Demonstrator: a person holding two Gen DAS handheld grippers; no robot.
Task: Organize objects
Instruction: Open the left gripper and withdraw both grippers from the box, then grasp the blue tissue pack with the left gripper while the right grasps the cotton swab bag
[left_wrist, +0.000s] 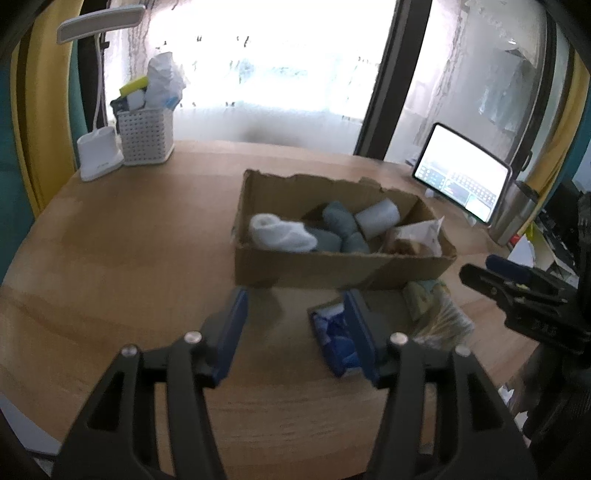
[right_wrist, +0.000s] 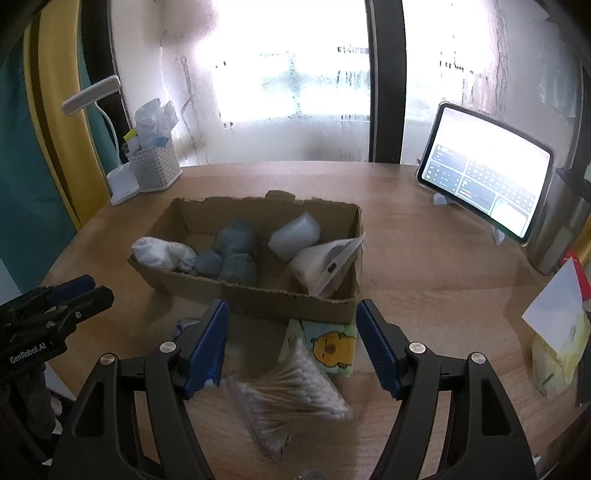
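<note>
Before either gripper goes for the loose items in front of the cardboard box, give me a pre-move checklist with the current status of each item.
1. Left gripper empty, jaws apart: ok.
2. Right gripper empty, jaws apart: ok.
3. Cotton swab bag lies on the table between the right gripper's fingers, unpinched: ok.
4. Blue packet touching the left gripper's inner finger: cannot tell.
5. Cardboard box open, with free floor between the rolled socks and the white pouch: ok.
6. Yellow cartoon packet free of the swab bag: not ok, the bag overlaps it.

The right finger hides part of the blue packet (left_wrist: 334, 338); the cotton swabs (right_wrist: 291, 398) are blurred.
</note>
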